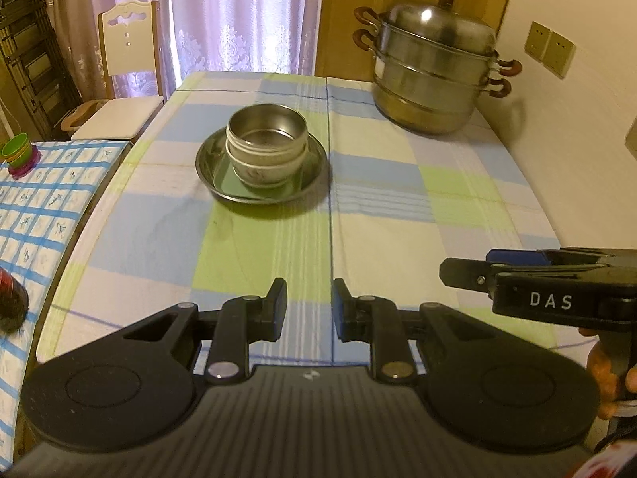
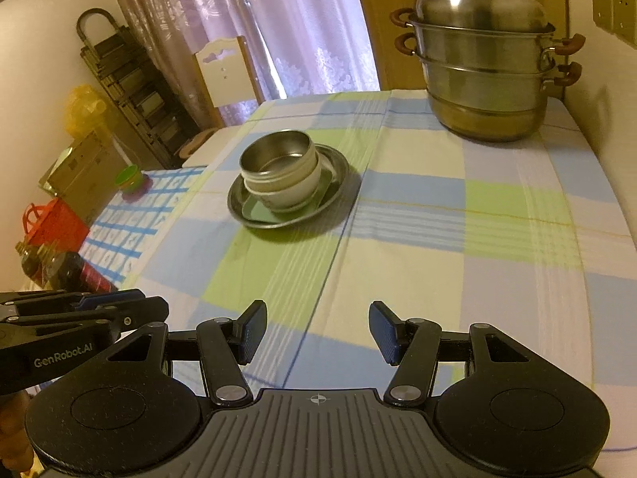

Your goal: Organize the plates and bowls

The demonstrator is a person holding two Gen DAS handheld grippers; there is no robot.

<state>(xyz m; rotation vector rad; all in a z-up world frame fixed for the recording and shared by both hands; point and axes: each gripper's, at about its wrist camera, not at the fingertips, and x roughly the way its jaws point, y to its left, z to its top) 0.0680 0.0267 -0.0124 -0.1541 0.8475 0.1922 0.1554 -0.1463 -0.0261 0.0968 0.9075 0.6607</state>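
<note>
A stack of bowls [image 1: 266,147] [image 2: 280,173], a steel one nested on top of pale ones, stands on a round metal plate [image 1: 314,171] [image 2: 338,183] in the middle of the checked tablecloth. My left gripper [image 1: 309,308] hovers over the near part of the table, well short of the plate, its jaws a narrow gap apart with nothing between them. My right gripper [image 2: 317,332] is beside it on the right, also short of the plate, with jaws wider apart and empty. Each gripper shows from the side in the other's view: the right gripper [image 1: 469,275], the left gripper [image 2: 155,308].
A tall lidded steel steamer pot [image 1: 434,67] [image 2: 485,67] stands at the table's far right by the wall. On the left a lower surface with a blue grid cloth [image 1: 36,207] holds stacked coloured cups [image 1: 18,155] [image 2: 131,181] and a dark bottle [image 2: 75,273]. A chair [image 1: 127,67] stands behind.
</note>
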